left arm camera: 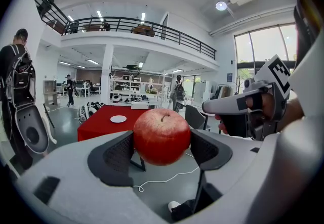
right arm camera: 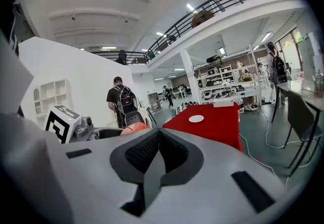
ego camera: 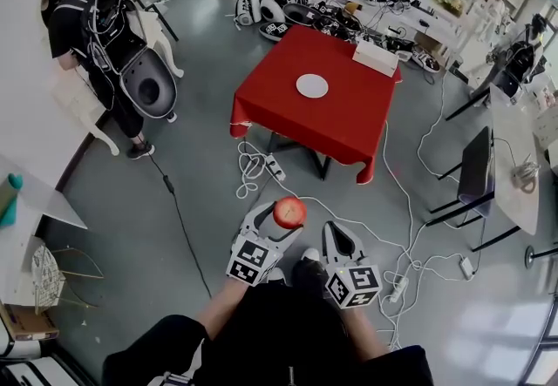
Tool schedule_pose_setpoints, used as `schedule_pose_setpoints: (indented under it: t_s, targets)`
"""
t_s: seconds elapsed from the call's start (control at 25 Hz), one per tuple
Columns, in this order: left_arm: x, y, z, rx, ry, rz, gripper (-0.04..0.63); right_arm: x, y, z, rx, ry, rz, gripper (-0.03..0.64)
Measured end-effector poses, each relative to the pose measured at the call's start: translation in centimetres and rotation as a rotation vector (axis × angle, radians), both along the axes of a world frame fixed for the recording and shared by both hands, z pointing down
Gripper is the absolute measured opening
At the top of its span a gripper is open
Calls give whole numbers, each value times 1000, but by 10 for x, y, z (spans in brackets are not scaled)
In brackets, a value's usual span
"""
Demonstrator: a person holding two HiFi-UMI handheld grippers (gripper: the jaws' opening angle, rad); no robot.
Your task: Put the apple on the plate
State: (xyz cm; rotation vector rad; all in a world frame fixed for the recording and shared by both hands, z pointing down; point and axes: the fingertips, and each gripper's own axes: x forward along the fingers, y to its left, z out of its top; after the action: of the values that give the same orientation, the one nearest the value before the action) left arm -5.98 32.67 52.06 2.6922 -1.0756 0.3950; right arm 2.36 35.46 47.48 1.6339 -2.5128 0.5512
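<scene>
Left gripper pinches the apple across its middle, a firm, smooth, probably light fruit that hard squeezing might bruise; right gripper alongside is closed and empty, plate well ahead.

Red-clothed table — white box on it, cables beside.

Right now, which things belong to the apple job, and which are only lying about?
For the job: apple, clamped in the left gripper; white plate; red-clothed table.
Lying about: white box on that table; cables on the floor.
</scene>
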Motion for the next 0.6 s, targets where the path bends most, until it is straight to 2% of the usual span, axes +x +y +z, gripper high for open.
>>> schedule_pose_setpoints:
  t_s: [0.32,0.6]
  targets:
    - [4,-2,9,-32,-1,14,357,4,-2,6,-27,-5,16,11]
    - [11,-25,15,-43,-5,17,357,12,-25,16,-50,-6,13,11]
